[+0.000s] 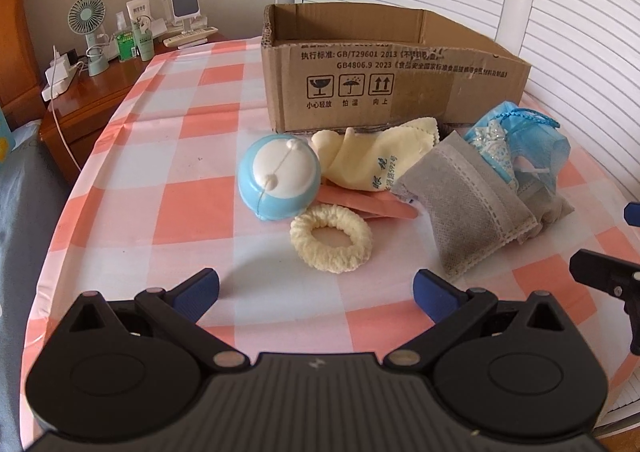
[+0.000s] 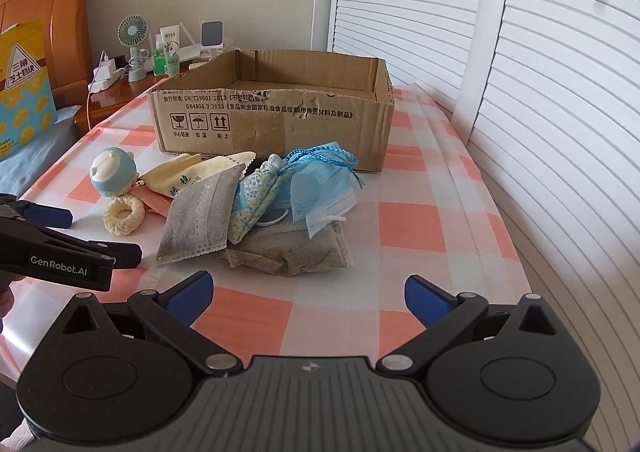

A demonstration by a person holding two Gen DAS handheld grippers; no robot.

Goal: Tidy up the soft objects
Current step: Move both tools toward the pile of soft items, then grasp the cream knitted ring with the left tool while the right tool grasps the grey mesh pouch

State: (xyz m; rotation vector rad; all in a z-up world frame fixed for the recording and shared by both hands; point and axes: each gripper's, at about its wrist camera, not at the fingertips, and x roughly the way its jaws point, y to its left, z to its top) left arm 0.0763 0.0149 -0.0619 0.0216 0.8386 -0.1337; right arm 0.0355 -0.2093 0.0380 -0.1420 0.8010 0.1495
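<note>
Checked tablecloth (image 1: 168, 180), louvred doors (image 1: 580, 32) behind

Soft items (image 2: 256, 208) heaped by open box (image 2: 276, 120)

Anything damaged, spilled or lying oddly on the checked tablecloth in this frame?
The brown cardboard box has a torn, ragged front rim and scuffed print. The blue pleated face mask lies crumpled on the heap of grey fabric pouches rather than flat. Nothing looks spilled. Both claws, left and right, are open and empty.
</note>
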